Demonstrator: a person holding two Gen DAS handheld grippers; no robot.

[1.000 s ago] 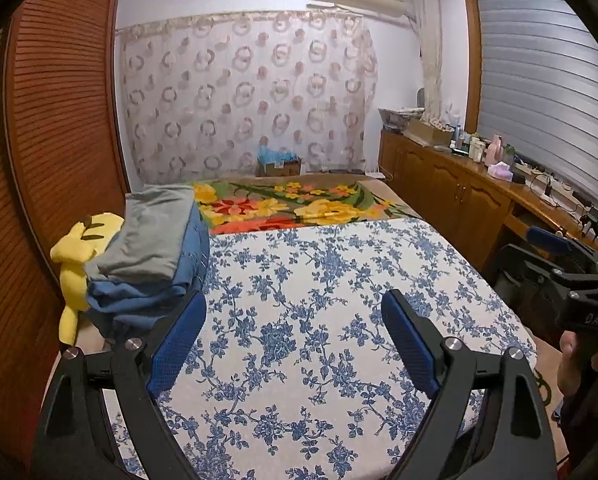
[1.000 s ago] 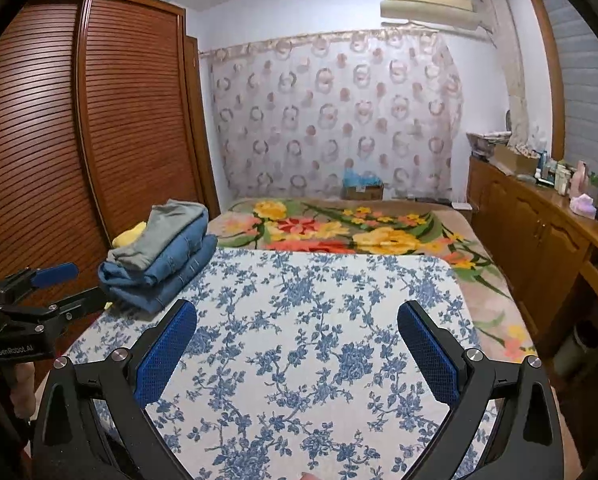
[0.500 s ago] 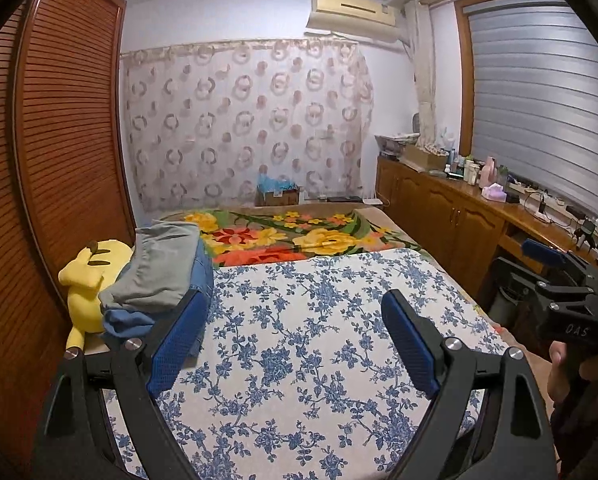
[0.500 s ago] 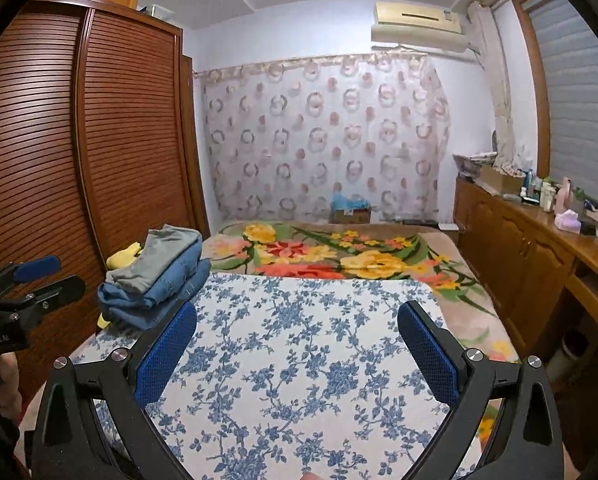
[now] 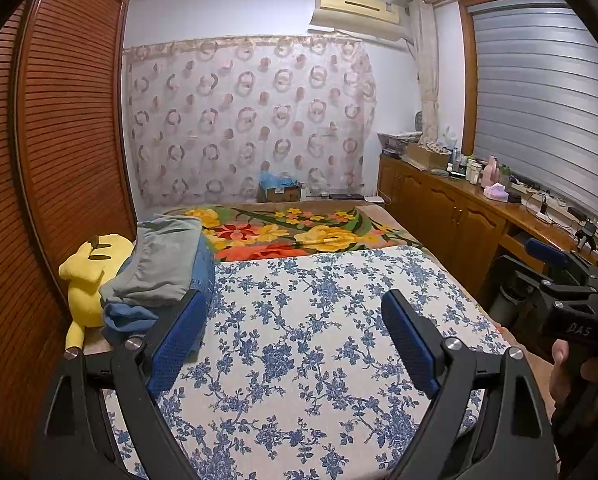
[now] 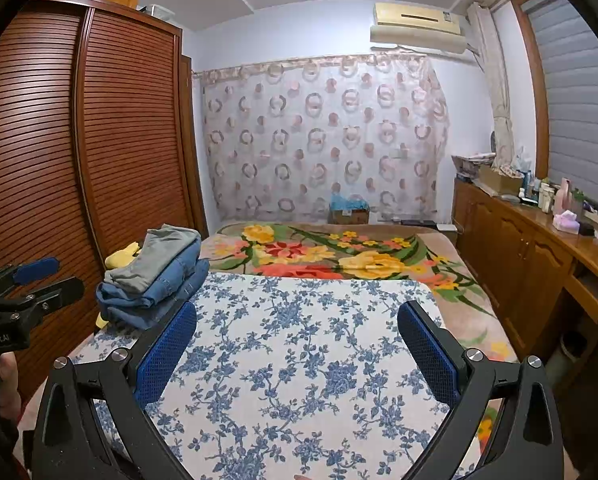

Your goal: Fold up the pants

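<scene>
I hold both grippers spread, gripping nothing. The stack of folded pants (image 6: 155,276) lies at the bed's left edge, ahead-left of my left gripper (image 5: 295,340), well left of my right gripper (image 6: 297,352).

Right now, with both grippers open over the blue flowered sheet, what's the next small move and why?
Probably ease the left gripper toward the stack of folded pants at the sheet's left edge, beside the yellow plush. Both grippers hold nothing, the right gripper sits farther away, and no unfolded pants lie on the sheet.
</scene>
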